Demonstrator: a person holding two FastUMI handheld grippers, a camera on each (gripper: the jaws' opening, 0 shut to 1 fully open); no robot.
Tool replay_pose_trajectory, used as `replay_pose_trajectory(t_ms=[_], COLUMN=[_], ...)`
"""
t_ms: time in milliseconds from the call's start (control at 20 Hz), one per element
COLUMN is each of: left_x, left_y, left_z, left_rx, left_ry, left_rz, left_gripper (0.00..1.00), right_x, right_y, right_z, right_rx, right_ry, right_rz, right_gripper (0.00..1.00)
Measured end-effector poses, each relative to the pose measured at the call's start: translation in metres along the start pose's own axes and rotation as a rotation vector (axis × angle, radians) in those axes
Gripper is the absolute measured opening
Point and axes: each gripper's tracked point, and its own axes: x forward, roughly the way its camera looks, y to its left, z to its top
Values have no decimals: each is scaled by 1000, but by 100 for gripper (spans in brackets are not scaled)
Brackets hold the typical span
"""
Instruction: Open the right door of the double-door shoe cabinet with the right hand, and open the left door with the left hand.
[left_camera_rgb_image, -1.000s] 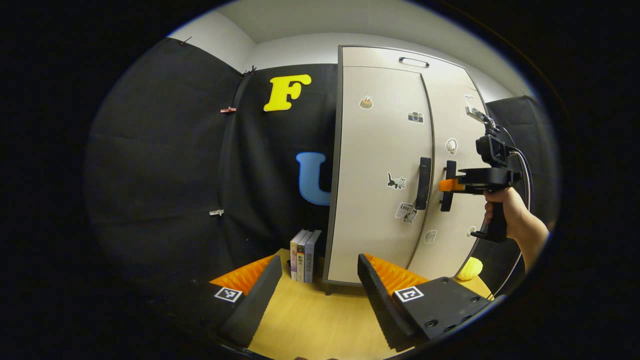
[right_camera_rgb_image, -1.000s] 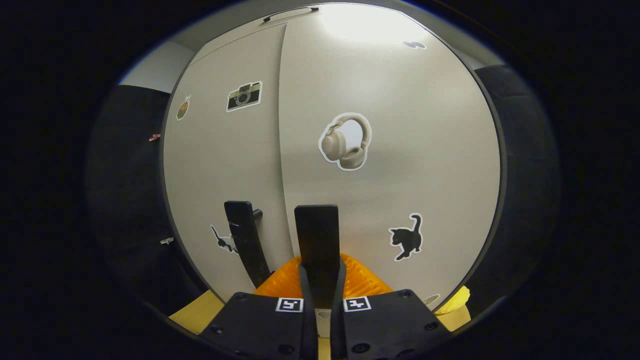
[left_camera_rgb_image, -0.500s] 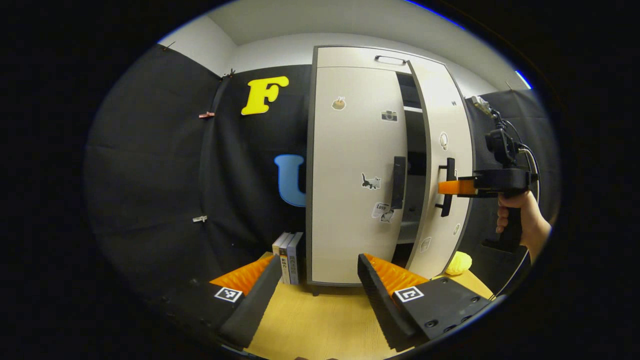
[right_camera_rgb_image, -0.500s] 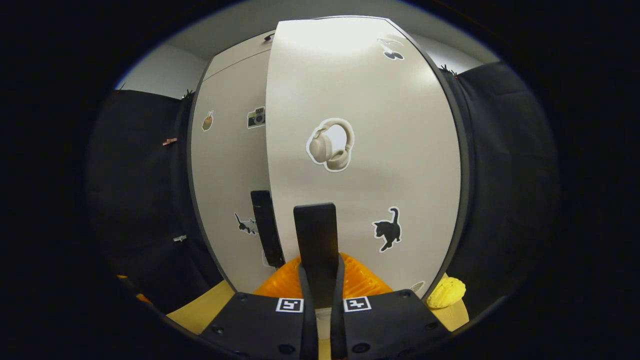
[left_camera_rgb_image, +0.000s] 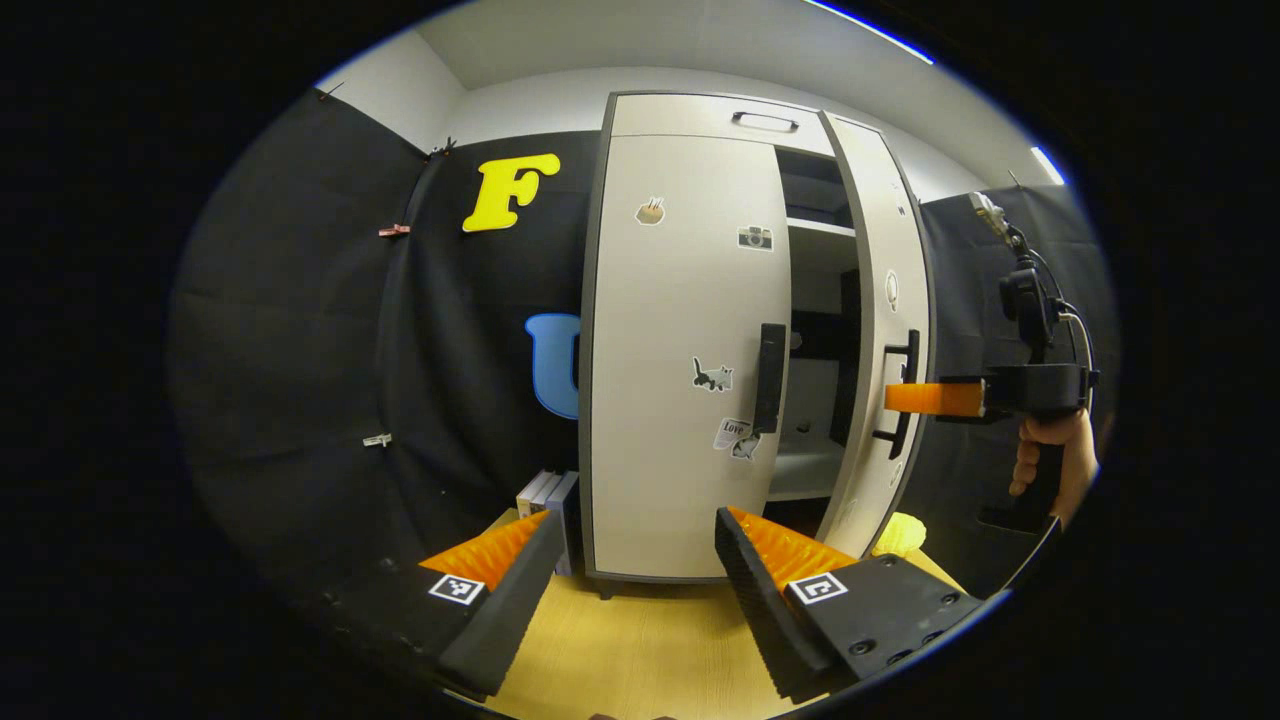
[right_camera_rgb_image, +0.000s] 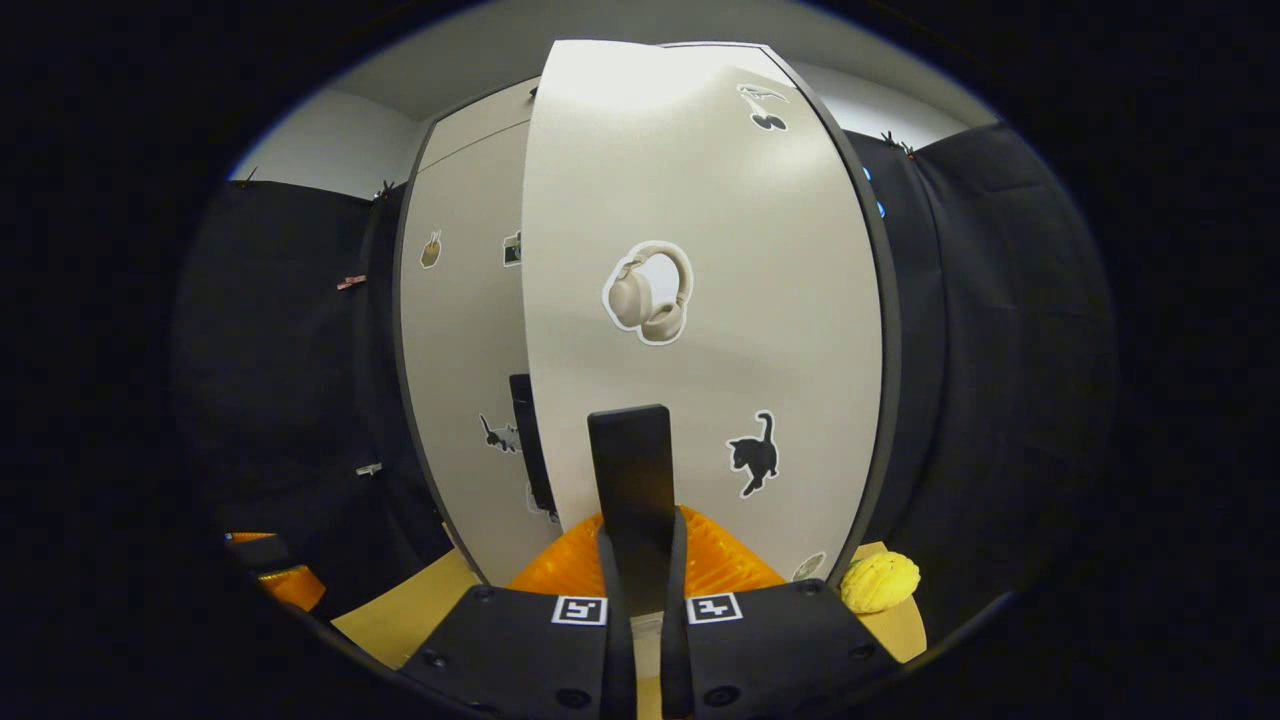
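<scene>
The pale shoe cabinet (left_camera_rgb_image: 690, 112) stands on the wooden table. Its left door (left_camera_rgb_image: 670, 330) is closed, with a dark vertical handle (left_camera_rgb_image: 770, 378) at its right edge. My left gripper (left_camera_rgb_image: 635, 560) hangs open in front of that door, some way short of it, holding nothing. The right door (left_camera_rgb_image: 885, 250) stands swung out, showing shelves (left_camera_rgb_image: 820, 230) inside. My right gripper (left_camera_rgb_image: 895, 397), held by a hand (left_camera_rgb_image: 1050, 450), is shut on the right door's handle (left_camera_rgb_image: 905, 385). In the right gripper view that handle (right_camera_rgb_image: 630, 460) sits between my right gripper (right_camera_rgb_image: 640, 545) fingers, before the door (right_camera_rgb_image: 700, 200).
Several books (left_camera_rgb_image: 550, 495) stand upright left of the cabinet. A yellow lumpy object (left_camera_rgb_image: 900, 532) lies on the table (left_camera_rgb_image: 640, 640) behind the open door, at the cabinet's right foot (right_camera_rgb_image: 880, 582). Black cloth walls close in on both sides.
The right door has swung from closed to well open, pulled by my right gripper, which moved right and toward me. The cabinet's inside shelves have come into sight. My left gripper stays open.
</scene>
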Motion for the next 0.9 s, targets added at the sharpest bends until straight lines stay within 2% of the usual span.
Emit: replay_pose_trajectory(t_ms=[50,100,550,750,900], left_x=[2,4,18,24,25], left_y=[-2,-3,-30,-44,-51], left_z=[2,3,4,4,2], left_rx=[-1,-3,-9,-10,-4], left_ry=[-2,-4,-3,3,7], left_rz=[1,3,-10,-24,-24], left_gripper=[95,95,95,95,95], right_x=[-2,-3,-21,-35,-46], right_y=[-1,-2,-15,-30,-48], right_z=[0,0,1,3,4], right_rx=[-2,-3,-12,2,7], right_ry=[-1,0,7,-18,-27], right_rz=[4,10,40,23,-25], right_gripper=[18,14,13,14,13])
